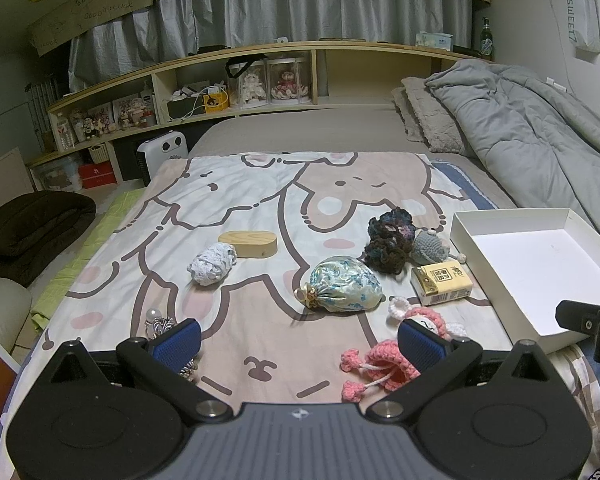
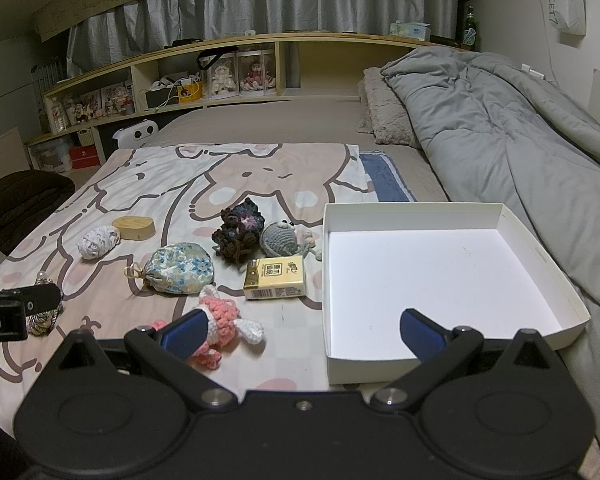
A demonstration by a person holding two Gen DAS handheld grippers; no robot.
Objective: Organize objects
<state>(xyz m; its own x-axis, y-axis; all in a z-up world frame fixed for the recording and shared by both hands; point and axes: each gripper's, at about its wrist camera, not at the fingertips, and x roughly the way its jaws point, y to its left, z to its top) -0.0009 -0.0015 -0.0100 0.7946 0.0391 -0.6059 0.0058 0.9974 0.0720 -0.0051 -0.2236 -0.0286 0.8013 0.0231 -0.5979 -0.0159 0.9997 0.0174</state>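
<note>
Both claws, left gripper (image 1: 300, 344) and right gripper (image 2: 300, 330), were wide apart; best to grab the pink toy (image 2: 220, 316) gently and drop it in the white box (image 2: 540, 248)

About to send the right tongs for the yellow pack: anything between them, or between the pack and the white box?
Nothing visible blocks the pack; the pink doll lies just left of that line. The box is beside it.
</note>
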